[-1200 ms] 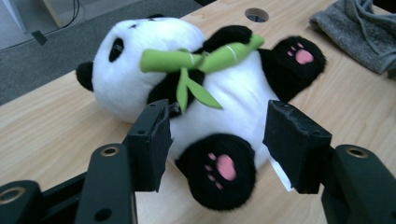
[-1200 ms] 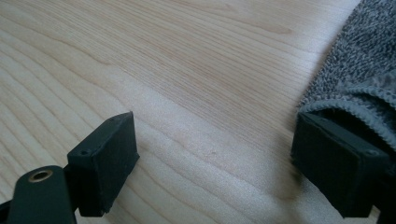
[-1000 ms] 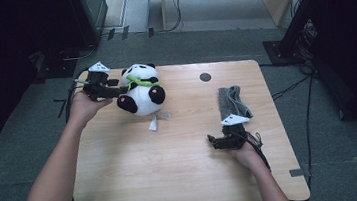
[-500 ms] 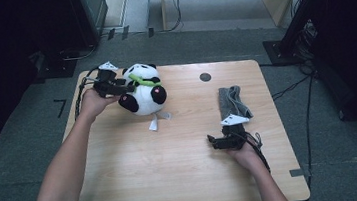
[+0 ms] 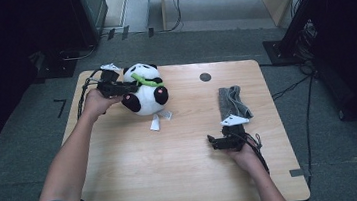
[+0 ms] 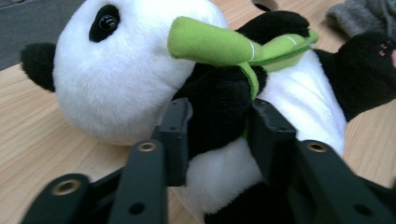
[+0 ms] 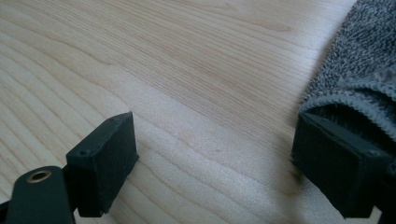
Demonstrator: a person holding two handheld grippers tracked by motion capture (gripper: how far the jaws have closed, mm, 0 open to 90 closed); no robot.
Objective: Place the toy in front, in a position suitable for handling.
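A black-and-white plush panda (image 5: 143,91) with a green bamboo stalk (image 6: 219,44) sits at the table's far left. My left gripper (image 5: 124,87) reaches it from the left. Its jaws have just been closing, and in the left gripper view the left gripper (image 6: 219,121) is shut on the panda's (image 6: 140,70) black arm, pads pressed into the plush. My right gripper (image 5: 212,142) rests low on the table near the right front, open, pointing left. In the right gripper view the right gripper (image 7: 215,154) has bare wood between its jaws.
A folded grey towel (image 5: 232,102) lies just beyond the right gripper; the towel's edge (image 7: 359,70) touches the right jaw. A dark round hole (image 5: 205,77) sits near the far edge of the wooden table (image 5: 173,166). White tags (image 5: 156,122) trail from the panda.
The left gripper moved right and down to the panda, and its jaws closed on the black arm. The right hand and the towel stayed still.
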